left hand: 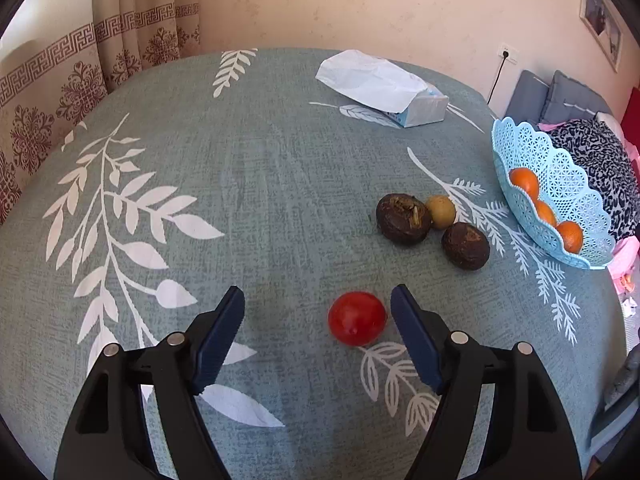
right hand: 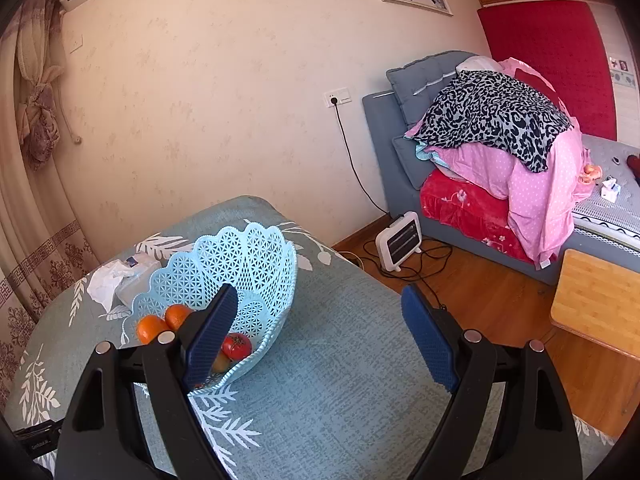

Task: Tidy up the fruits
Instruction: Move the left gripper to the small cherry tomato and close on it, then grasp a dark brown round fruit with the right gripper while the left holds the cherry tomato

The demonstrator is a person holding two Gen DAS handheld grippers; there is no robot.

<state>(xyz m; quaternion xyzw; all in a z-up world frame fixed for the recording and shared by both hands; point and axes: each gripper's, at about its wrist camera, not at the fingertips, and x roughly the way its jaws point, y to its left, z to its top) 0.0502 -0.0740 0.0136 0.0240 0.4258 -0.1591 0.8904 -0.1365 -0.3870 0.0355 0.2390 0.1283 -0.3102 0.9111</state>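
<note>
In the left wrist view a red tomato point(left hand: 357, 323) lies on the teal tablecloth, between my left gripper's point(left hand: 318, 300) open fingers and nearer the right one. Beyond it lie two dark brown round fruits point(left hand: 403, 219) point(left hand: 466, 245) and a small yellow-green fruit point(left hand: 440, 211). A light blue lattice basket point(left hand: 560, 184) at the right holds oranges point(left hand: 524, 182). In the right wrist view my right gripper point(right hand: 316, 304) is open and empty above the table, with the basket point(right hand: 256, 264) just left of it, holding oranges point(right hand: 151, 329) and a red tomato point(right hand: 237, 346).
A tissue pack with white paper point(left hand: 384, 86) lies at the table's far side. Curtains point(left hand: 60, 92) hang to the left. Right of the table are a wooden floor, a small heater point(right hand: 400, 246), a cord, a bed with piled blankets point(right hand: 500, 128) and a wooden stool point(right hand: 600, 304).
</note>
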